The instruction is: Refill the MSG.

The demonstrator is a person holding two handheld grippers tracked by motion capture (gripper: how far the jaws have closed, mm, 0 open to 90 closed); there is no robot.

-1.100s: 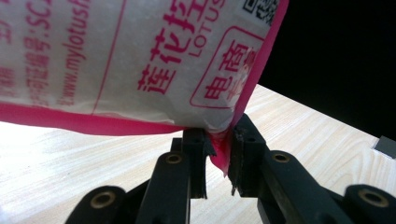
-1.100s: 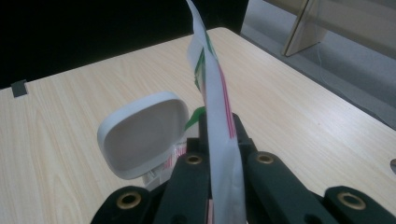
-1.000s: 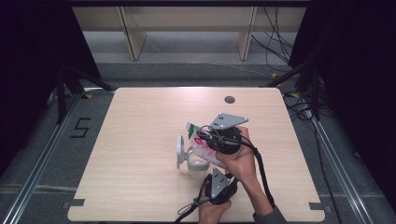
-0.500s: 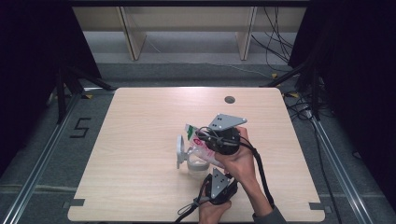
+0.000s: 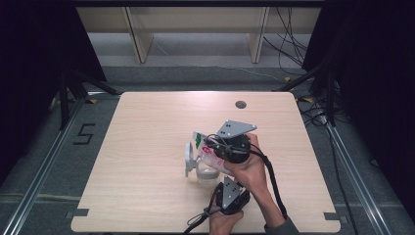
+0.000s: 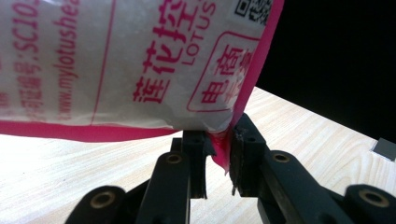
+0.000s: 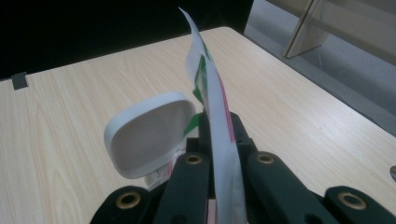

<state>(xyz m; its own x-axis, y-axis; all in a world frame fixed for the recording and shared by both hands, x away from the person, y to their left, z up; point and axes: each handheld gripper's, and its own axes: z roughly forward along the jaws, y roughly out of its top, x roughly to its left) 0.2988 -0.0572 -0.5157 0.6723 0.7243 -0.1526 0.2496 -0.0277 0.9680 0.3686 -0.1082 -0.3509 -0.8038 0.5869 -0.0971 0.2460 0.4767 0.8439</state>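
On the pale wooden worktop, left of the action, a white flip lid stands open on a clear container, with wide bare worktop stretching beyond it to the left and far edges. Just right of the lid, a white pouch with pink edging and a green patch is held tilted above the container's mouth, its far corner toward the lid; this looks like a pour or refill, so the lid is swung aside to keep the opening free. The left gripper, at the near edge of the worktop, pinches the pouch's pink bottom corner between its tips, jaws closed onto the seam, probably to steady and lift the low end. The right gripper, farther in and above the pouch, is clamped tight on the thin film, which stands edge-on between its jaws in the right gripper view. To the right there is open worktop as far as the edge, and a small round grommet hole lies well away near the far edge, so nothing crowds either hand.
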